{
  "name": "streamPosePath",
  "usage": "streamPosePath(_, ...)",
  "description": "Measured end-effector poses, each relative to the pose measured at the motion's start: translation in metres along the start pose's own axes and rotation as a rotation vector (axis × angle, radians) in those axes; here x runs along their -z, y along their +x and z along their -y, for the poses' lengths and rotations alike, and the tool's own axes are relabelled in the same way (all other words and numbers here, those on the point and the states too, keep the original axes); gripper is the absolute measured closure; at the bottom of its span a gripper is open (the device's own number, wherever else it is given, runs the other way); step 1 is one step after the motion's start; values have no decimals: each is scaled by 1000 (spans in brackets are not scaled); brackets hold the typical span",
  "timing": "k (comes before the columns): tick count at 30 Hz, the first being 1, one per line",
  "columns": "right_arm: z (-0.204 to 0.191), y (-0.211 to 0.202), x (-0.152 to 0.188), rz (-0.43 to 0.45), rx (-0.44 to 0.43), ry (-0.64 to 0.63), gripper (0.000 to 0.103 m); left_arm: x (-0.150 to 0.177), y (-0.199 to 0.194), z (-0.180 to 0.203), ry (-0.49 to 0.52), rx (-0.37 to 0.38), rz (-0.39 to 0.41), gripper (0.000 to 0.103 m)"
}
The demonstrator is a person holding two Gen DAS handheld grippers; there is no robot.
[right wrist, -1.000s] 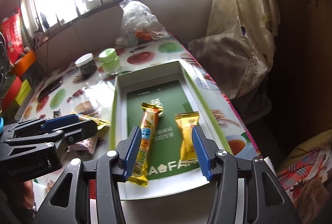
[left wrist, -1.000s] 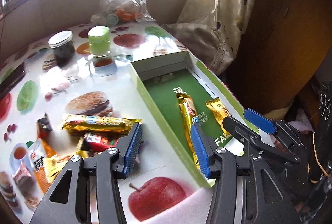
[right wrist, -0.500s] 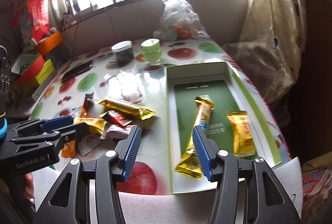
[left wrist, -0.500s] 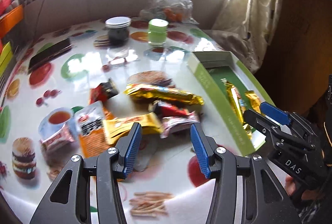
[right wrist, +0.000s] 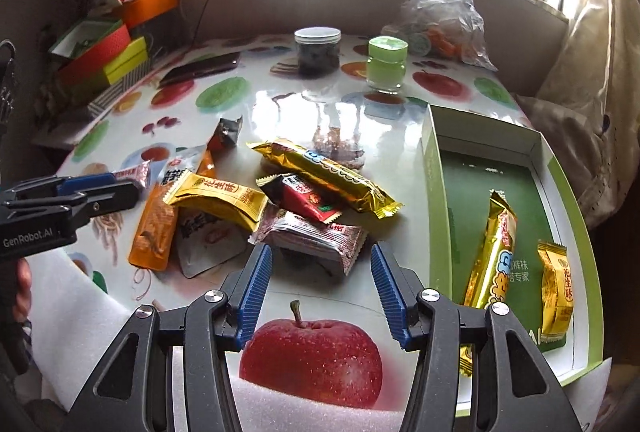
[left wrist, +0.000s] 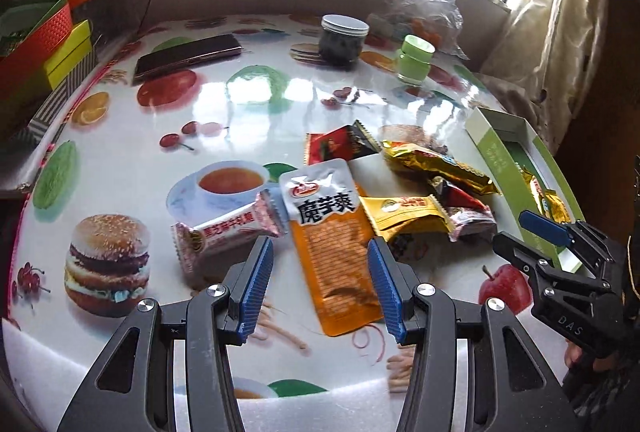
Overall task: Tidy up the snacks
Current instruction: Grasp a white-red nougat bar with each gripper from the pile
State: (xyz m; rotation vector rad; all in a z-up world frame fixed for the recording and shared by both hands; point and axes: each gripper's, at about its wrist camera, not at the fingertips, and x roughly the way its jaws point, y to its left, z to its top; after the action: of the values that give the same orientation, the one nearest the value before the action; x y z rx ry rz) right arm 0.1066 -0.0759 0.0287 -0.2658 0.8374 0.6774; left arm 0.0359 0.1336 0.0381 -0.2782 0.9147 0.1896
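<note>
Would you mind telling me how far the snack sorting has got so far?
Early stage. Done: two snacks, a long gold bar and a small yellow packet, lie in the green box. In hand: nothing; the left tongs and right tongs are open and empty above the pile. Left: roughly seven wrappers on the table, including the orange pouch.

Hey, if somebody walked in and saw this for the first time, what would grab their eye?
Probably the heap of shiny snack packets in the middle of the fruit-print table. Next, the green box at the right edge holding two gold bars, and both blue-padded tools hovering open above the heap.
</note>
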Motion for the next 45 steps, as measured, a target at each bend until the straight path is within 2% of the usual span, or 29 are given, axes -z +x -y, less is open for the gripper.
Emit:
streamPosePath(3,-2,14,-4,-31,16,-26,52,-1,0,-13,-17,-11,1,53)
streamPosePath(10,-6,34,-6,-90,-18,-56,51,-5,1,-39,-55,-32,1,53)
streamPosePath(15,-17,28,4,-128,-80,-110,51,-9,6,-50,-50,-38,-4,53)
streamPosePath(19,-25,22,5,-131,-98,-162,51,-12,11,-55,-13,-69,-8,53)
streamPosePath(25,-17,22,-8,-84,-5,-166,51,-19,16,-58,29,-48,-4,53)
streamPosePath(28,-16,28,-12,-90,-28,-172,51,-22,20,-58,56,-35,-8,53)
streamPosePath(31,-20,36,-14,-104,-11,-195,51,-22,27,-56,92,-35,-27,53)
streamPosePath(41,-22,43,-14,-156,-94,-169,50,-17,31,-44,156,8,-59,53)
streamPosePath(45,-22,44,-14,-155,-90,-173,50,-12,35,-43,187,-15,-74,53)
